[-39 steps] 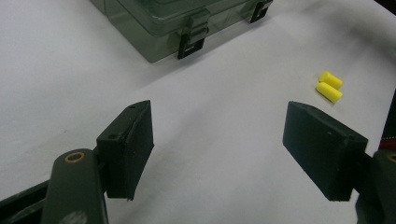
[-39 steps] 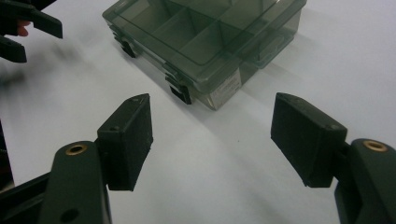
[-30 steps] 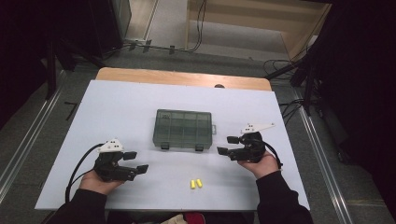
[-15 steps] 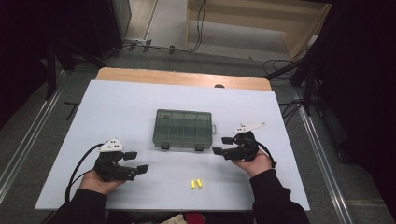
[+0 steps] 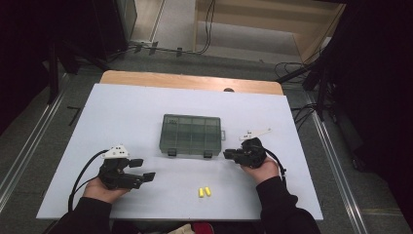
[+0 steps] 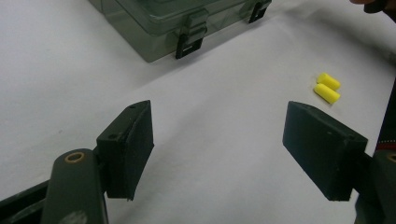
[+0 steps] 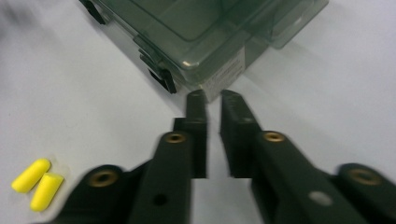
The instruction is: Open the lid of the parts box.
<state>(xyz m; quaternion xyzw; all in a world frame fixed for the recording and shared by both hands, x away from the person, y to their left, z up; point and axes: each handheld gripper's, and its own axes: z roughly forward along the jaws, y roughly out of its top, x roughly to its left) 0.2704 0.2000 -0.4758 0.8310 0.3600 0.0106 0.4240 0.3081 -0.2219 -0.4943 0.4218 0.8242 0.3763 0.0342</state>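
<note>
Organizer box (image 5: 192,135) lid down, right claw (image 7: 212,100) just closed, empty, near its corner; left claw (image 6: 219,149) apart over bare tabletop (image 5: 122,117).

Black sleeves (image 5: 280,209); matte black grippers with brass-ringed pivots, trailing black cables.

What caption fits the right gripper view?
Right gripper, jaws just closed on nothing, points at the green box's corner; two yellow earplugs lie nearby.

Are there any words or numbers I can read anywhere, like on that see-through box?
No text can be read anywhere.
Plastic box: a pale sticker sits on its corner, seen in the right gripper view, with print too blurred to read.
Yellow earplugs: no writing on them.
White table: no writing on it.
</note>
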